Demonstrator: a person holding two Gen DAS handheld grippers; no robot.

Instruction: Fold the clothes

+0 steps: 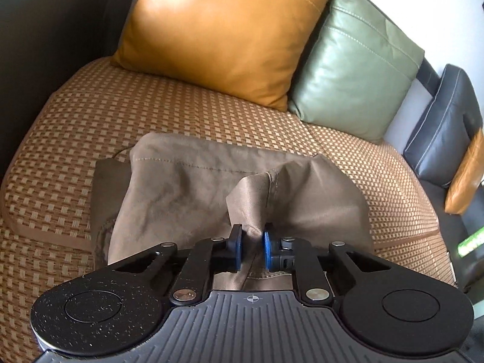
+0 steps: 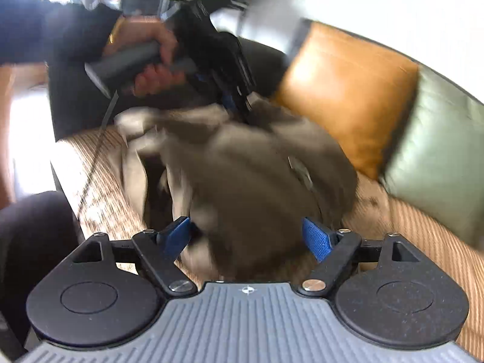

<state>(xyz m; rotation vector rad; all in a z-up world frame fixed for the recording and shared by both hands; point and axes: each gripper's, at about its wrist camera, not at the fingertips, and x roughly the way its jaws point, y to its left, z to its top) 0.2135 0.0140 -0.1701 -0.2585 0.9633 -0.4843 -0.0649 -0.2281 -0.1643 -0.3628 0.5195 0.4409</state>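
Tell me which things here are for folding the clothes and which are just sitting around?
For the job:
- brown garment
- left gripper, pinching a fold of it
- right gripper, open above the cloth

Just sitting around:
- orange cushion
- green cushion
- woven seat mat
- dark sofa

Taupe garment (image 1: 187, 187) crumpled, partly folded, on woven sofa seat mat (image 1: 75, 127).
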